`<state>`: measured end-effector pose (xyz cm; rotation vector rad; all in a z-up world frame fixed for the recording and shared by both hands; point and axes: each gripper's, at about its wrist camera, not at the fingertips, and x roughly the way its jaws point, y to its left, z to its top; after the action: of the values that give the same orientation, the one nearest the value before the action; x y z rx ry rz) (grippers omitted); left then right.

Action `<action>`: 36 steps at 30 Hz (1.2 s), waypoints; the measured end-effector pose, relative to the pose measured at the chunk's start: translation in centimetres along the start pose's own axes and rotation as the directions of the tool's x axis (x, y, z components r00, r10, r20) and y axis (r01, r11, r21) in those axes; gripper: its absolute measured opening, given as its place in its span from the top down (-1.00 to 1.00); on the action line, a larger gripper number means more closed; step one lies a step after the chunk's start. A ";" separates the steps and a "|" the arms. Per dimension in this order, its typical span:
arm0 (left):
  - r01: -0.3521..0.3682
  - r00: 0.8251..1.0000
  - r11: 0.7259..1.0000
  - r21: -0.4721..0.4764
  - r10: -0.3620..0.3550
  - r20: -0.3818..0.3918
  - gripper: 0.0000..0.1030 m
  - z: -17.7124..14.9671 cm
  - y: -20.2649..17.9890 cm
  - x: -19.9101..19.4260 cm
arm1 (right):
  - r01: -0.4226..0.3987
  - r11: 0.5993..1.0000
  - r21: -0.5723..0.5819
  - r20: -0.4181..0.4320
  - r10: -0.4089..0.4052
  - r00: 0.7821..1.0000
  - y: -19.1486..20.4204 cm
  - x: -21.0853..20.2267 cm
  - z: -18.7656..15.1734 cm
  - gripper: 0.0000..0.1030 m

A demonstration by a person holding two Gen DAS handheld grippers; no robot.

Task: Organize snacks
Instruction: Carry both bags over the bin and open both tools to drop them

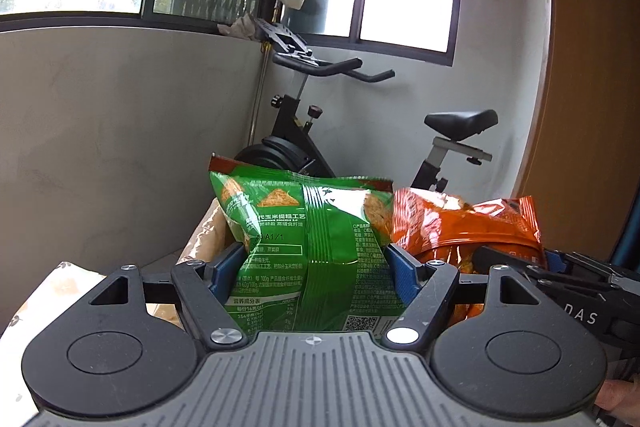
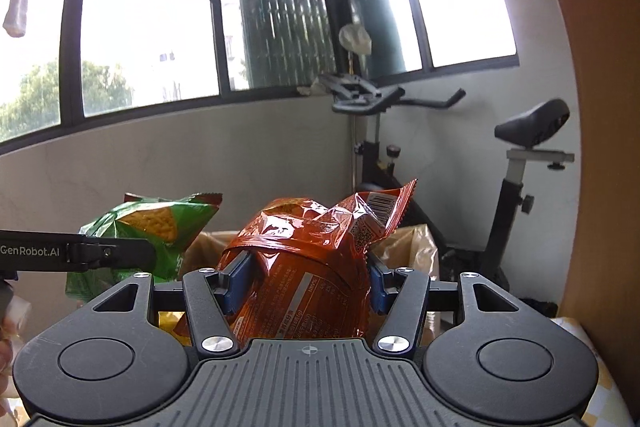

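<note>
Left gripper clamped on green snack bag; bag sits between both blue pads, upright, top edge rising above fingertips. Right gripper clamped on orange snack bag; crumpled bag pinched between pads, top flaring up and to right. Bags side by side, close, orange to right of green. Brown paper bag open just beyond and below jaws. Exercise bike behind.
</note>
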<state>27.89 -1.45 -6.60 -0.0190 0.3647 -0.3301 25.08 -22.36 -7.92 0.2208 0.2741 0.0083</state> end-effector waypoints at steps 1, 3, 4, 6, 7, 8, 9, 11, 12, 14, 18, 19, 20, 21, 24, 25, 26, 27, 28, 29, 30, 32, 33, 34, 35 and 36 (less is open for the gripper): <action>-0.002 1.000 1.000 0.002 0.002 -0.004 -0.51 0.0 0.1 0.2 | 0.003 1.000 0.008 -0.014 -0.003 1.000 -0.1 0.4 -0.1 -0.03; -0.002 1.000 1.000 0.013 0.002 -0.012 -0.51 -0.1 0.2 0.4 | 0.005 1.000 0.008 -0.039 -0.004 0.999 -0.1 0.9 -0.3 -0.04; 0.002 1.000 1.000 0.020 -0.001 -0.014 -0.51 -0.1 0.2 0.5 | 0.012 1.000 -0.001 -0.053 -0.012 0.999 0.0 1.2 -0.5 -0.04; 0.006 1.000 1.000 0.030 -0.006 -0.019 -0.58 -0.1 0.3 0.6 | 0.034 0.999 -0.016 -0.061 -0.034 0.998 0.0 1.3 -0.6 -0.07; 0.009 1.000 0.999 0.030 -0.008 -0.021 -0.59 0.0 0.3 0.7 | 0.044 0.999 -0.016 -0.063 -0.045 0.997 0.1 1.2 -0.8 -0.11; 0.006 1.000 1.000 0.027 -0.006 -0.023 -0.59 0.2 0.4 0.9 | 0.053 0.999 -0.010 -0.063 -0.054 0.997 0.0 1.1 -0.8 -0.21; 0.002 1.000 1.000 0.021 -0.001 -0.023 -0.61 0.3 0.5 1.0 | 0.058 0.998 -0.001 -0.061 -0.058 0.996 -0.1 0.8 -1.0 -0.28; 0.001 1.000 1.000 -0.002 -0.001 -0.021 -0.68 0.7 0.4 1.4 | 0.058 0.998 0.008 -0.051 -0.057 0.997 -0.3 0.3 -1.1 -0.31; 0.006 1.000 1.000 -0.011 -0.007 -0.016 -0.71 0.7 0.4 1.1 | 0.057 0.998 0.007 -0.049 -0.057 0.997 -0.4 -0.1 -1.2 -0.35; 0.014 1.000 1.000 -0.013 -0.014 -0.004 -0.74 0.8 0.4 0.6 | 0.054 0.999 -0.003 -0.045 -0.054 0.998 -0.3 -0.8 -1.3 -0.41; 0.005 1.000 1.000 0.001 -0.005 0.016 -0.81 0.9 0.2 -0.6 | 0.053 0.998 -0.041 -0.036 -0.054 0.998 0.3 -2.3 -1.5 -0.59; 0.004 1.000 1.000 0.000 -0.004 0.017 -0.81 0.8 0.3 -0.9 | 0.059 0.997 -0.048 -0.033 -0.061 0.998 0.5 -2.7 -1.6 -0.64; 0.004 1.000 1.000 -0.002 -0.004 0.018 -0.82 0.8 0.4 -1.2 | 0.064 0.997 -0.052 -0.029 -0.066 0.997 0.6 -3.0 -1.7 -0.69; 0.002 1.000 1.000 -0.005 -0.001 0.018 -0.82 0.8 0.6 -1.5 | 0.065 0.997 -0.052 -0.026 -0.066 0.997 0.7 -3.4 -1.7 -0.70; -0.010 1.000 1.000 -0.012 0.011 0.020 -0.82 0.6 1.1 -2.5 | 0.064 0.997 -0.041 -0.028 -0.065 0.997 0.8 -4.4 -2.0 -0.71; -0.015 1.000 1.000 -0.014 0.015 0.023 -0.82 0.5 1.4 -2.8 | 0.063 0.997 -0.038 -0.027 -0.064 0.998 0.8 -4.7 -2.1 -0.73; -0.020 0.999 1.000 -0.017 0.021 0.026 -0.82 0.4 1.6 -3.2 | 0.064 0.997 -0.038 -0.024 -0.065 0.998 0.8 -5.0 -2.2 -0.73; -0.024 0.999 0.999 -0.021 0.025 0.029 -0.82 0.3 1.9 -3.6 | 0.065 0.997 -0.041 -0.022 -0.066 0.998 0.9 -5.3 -2.3 -0.74; -0.028 0.999 0.999 -0.024 0.029 0.032 -0.82 0.2 2.2 -3.9 | 0.065 0.997 -0.046 -0.023 -0.066 0.998 1.0 -5.6 -2.4 -0.75; -0.033 0.999 0.999 -0.029 0.034 0.033 -0.82 0.1 2.4 -4.3 | 0.066 0.997 -0.050 -0.022 -0.067 0.997 1.1 -5.8 -2.5 -0.76; -0.038 0.999 0.999 -0.032 0.039 0.035 -0.82 0.0 2.7 -4.7 | 0.067 0.996 -0.051 -0.021 -0.068 0.997 1.2 -6.1 -2.6 -0.76; -0.047 0.998 0.998 -0.037 0.048 0.036 -0.82 -0.3 3.1 -5.3 | 0.066 0.997 -0.049 -0.020 -0.067 0.998 1.3 -6.5 -2.9 -0.77; -0.051 0.998 0.998 -0.038 0.052 0.036 -0.82 -0.5 3.3 -5.5 | 0.068 0.997 -0.048 -0.019 -0.069 0.997 1.4 -6.7 -3.1 -0.77; -0.054 0.998 0.998 -0.039 0.055 0.034 -0.82 -0.7 3.4 -5.7 | 0.071 0.996 -0.047 -0.017 -0.072 0.997 1.4 -6.9 -3.3 -0.77; -0.056 0.998 0.998 -0.039 0.057 0.033 -0.82 -0.8 3.5 -5.8 | 0.072 0.996 -0.047 -0.016 -0.073 0.997 1.5 -7.1 -3.5 -0.77; -0.055 0.998 0.998 -0.040 0.057 0.032 -0.82 -0.9 3.5 -6.0 | 0.072 0.996 -0.047 -0.016 -0.073 0.997 1.5 -7.3 -3.6 -0.78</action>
<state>23.43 3.84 -5.66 -0.0520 0.3380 -0.2671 17.07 -20.36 -9.04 0.1649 0.2990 -0.0550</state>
